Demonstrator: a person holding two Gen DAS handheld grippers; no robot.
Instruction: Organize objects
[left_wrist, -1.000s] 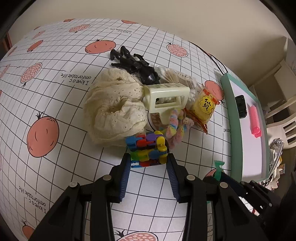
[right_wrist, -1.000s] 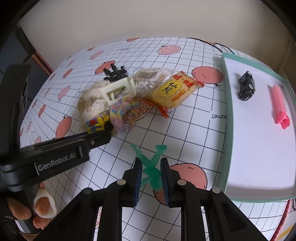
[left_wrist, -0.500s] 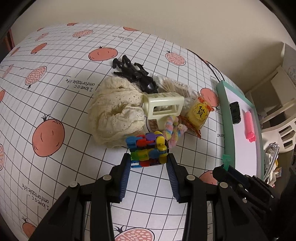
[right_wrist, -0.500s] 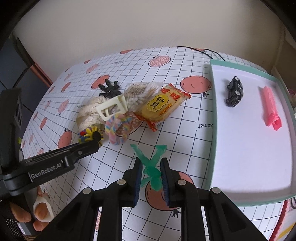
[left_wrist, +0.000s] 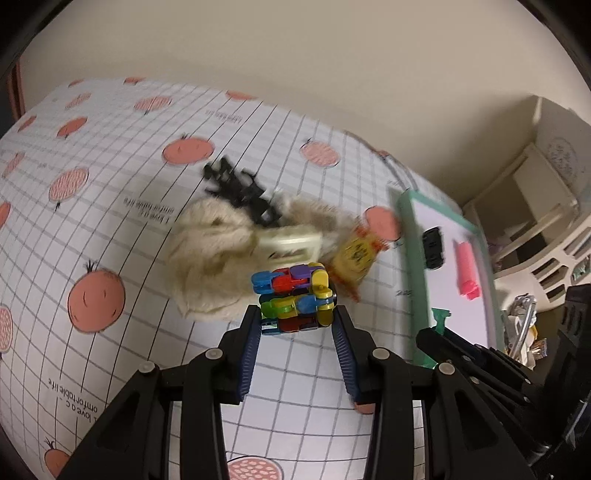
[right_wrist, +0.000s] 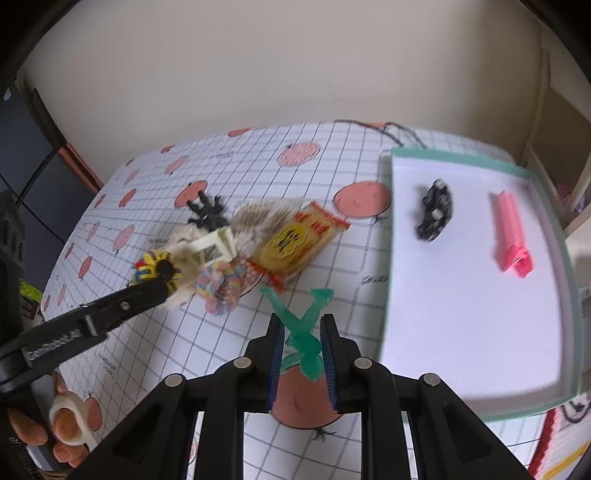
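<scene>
My left gripper is shut on a multicoloured block toy, held above the table in front of the pile. The right wrist view shows that same gripper from the side, with the toy at its tips. A translucent green figure sticks out forward from my right gripper, which is shut on it just left of the teal-rimmed white tray. In the tray lie a black toy car and a pink clip.
A pile sits mid-table on the tomato-print cloth: cream lace fabric, black spider toy, cream plastic frame, yellow snack packet, pastel scrunchie. A hand shows at lower left. Shelving stands beyond the tray.
Both grippers have risen from the table, each still gripping its toy. The block toy has come up off the cloth. The right gripper has moved closer to the tray.
</scene>
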